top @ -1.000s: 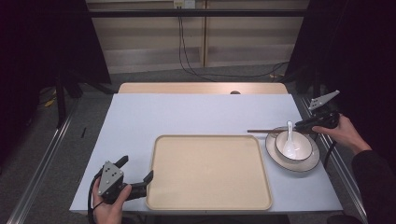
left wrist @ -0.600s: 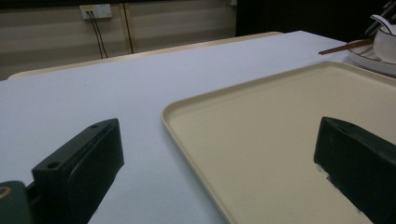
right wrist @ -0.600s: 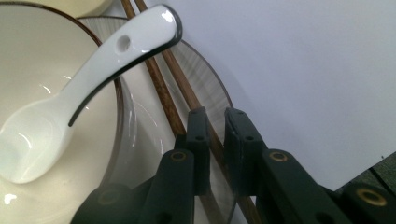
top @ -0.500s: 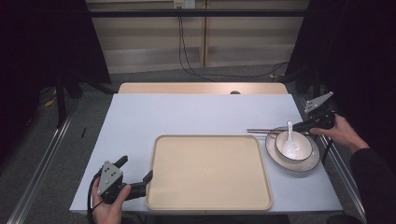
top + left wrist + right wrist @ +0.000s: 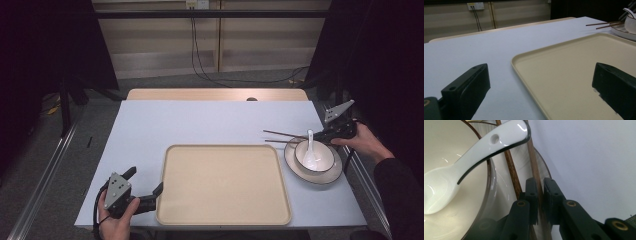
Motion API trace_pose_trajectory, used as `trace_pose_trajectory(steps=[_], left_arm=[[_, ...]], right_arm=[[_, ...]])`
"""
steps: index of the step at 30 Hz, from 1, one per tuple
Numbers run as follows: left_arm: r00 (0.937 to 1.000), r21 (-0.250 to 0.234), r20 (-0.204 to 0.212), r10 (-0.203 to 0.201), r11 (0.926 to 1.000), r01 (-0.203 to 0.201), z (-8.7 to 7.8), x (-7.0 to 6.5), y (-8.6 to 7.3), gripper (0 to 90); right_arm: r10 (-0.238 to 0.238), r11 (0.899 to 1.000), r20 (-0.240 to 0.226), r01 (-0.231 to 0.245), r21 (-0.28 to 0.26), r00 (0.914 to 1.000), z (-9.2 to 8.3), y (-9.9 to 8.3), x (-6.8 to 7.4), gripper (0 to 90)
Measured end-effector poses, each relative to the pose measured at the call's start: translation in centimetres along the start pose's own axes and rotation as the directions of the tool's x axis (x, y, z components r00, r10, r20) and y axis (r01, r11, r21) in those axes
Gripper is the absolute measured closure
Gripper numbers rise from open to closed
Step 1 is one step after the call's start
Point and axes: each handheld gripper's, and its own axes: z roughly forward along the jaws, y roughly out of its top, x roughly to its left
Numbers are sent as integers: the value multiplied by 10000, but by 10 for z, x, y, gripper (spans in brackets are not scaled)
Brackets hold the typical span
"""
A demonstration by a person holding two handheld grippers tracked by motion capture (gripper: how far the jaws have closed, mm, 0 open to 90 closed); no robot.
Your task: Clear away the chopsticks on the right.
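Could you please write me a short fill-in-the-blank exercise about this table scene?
1. The white spoon rests inside the ____, which stands on a plate.
2. The right gripper has its jaws closed on one of the two brown ____.
3. The left gripper has its jaws ____, straddling the near left corner of the beige tray.
4. The flat of the tray holds ____.

Missing words: bowl; chopsticks; open; nothing
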Motion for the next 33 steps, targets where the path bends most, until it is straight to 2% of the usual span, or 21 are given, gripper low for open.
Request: trace_pose_trajectory(steps=[3, 8, 9, 14, 20, 24, 26, 30, 33], left_arm=[[10000, 13, -6, 18, 10000, -18, 0, 0, 0, 16], [10000, -35, 12, -15, 10000, 15, 0, 1, 0, 16], [10000, -44, 12, -17, 10000, 17, 0, 1, 0, 17], [10000, -54, -60, -10, 10000, 10, 0, 0, 0, 17], [10000, -71, -34, 93, 9999, -93, -1, 1, 0, 17], [10000, -152, 27, -51, 9999, 51, -1, 1, 0, 17], [10000, -162, -22, -41, 9999, 40, -1, 0, 0, 17], [10000, -163, -29, -43, 9999, 42, -1, 0, 0, 17], [10000, -105, -9, -67, 9999, 66, -1, 0, 0, 18]], right_arm=[[-8, 9997, -131, 5, -244, 9999, 1, -3, -2, 845], [115, 9998, -68, -116, -139, 9999, -1, -4, -2, 847], [65, 9998, -173, -68, -195, 9998, -1, -4, -3, 847], [42, 9997, -62, -43, -245, 10000, -2, -5, -5, 847], [553, 9967, 138, -544, -605, 9984, -10, -6, -6, 848], [981, 9931, 653, -934, -707, 9930, -15, -5, -7, 848], [1058, 9917, 566, -1012, -791, 9928, -15, -5, -8, 848], [1646, 9819, 731, -1564, -1069, 9836, -22, -3, -6, 848], [1843, 9768, 676, -1752, -1231, 9805, -25, -2, -6, 848]])
